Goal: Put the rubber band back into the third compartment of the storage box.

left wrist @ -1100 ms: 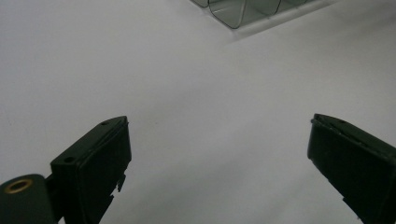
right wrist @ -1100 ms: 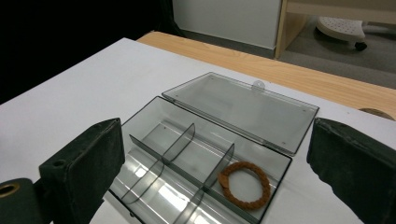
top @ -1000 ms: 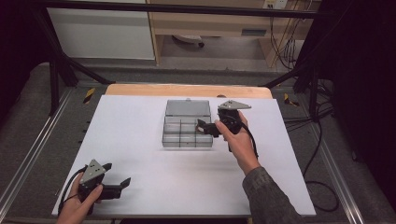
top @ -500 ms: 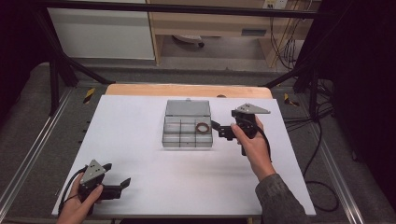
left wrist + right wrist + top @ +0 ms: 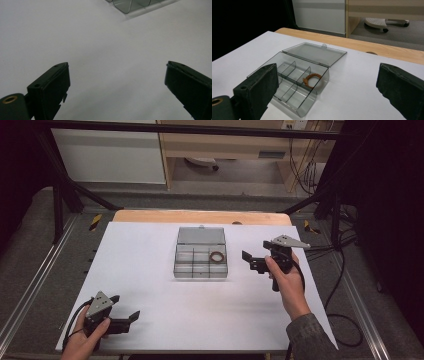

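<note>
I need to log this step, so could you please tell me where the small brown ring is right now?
The small brown ring lies in the back right compartment of the clear plastic divided box at mid-table, left of the open right gripper.

A white table (image 5: 150, 270) carries 1 clear compartment box (image 5: 200, 265), lid open, near its middle.
</note>
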### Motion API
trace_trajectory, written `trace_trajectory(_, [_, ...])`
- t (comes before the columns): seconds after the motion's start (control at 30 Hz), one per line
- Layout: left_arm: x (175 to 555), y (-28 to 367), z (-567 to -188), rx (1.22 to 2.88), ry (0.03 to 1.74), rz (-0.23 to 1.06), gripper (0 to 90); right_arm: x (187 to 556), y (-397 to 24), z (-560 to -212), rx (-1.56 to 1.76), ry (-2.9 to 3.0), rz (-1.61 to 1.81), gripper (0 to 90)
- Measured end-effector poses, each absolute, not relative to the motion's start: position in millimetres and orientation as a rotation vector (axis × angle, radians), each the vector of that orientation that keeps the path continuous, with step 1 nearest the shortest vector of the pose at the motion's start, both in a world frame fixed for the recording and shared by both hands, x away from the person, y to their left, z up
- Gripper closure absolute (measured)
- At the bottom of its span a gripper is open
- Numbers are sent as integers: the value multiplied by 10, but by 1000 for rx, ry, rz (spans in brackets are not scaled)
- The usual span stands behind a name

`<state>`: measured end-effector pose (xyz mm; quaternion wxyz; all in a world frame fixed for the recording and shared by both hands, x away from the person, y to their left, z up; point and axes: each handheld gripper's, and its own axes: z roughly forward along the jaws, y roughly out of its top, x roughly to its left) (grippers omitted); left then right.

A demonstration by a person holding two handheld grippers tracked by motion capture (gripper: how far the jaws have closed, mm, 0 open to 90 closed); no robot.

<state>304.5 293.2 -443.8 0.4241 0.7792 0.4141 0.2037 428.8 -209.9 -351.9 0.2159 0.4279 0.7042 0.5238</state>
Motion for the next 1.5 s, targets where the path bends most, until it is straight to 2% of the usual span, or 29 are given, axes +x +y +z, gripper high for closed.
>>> trace_trajectory(0.67, [3044,2936,-4439,1946,1036,512,57,4028,-2440,-3645,1222,1905,1466,42])
trace_trajectory(1.5, [3042,2933,-4443,1949,1039,510,57,3688,-2537,-3848,1233,1910,1470,37])
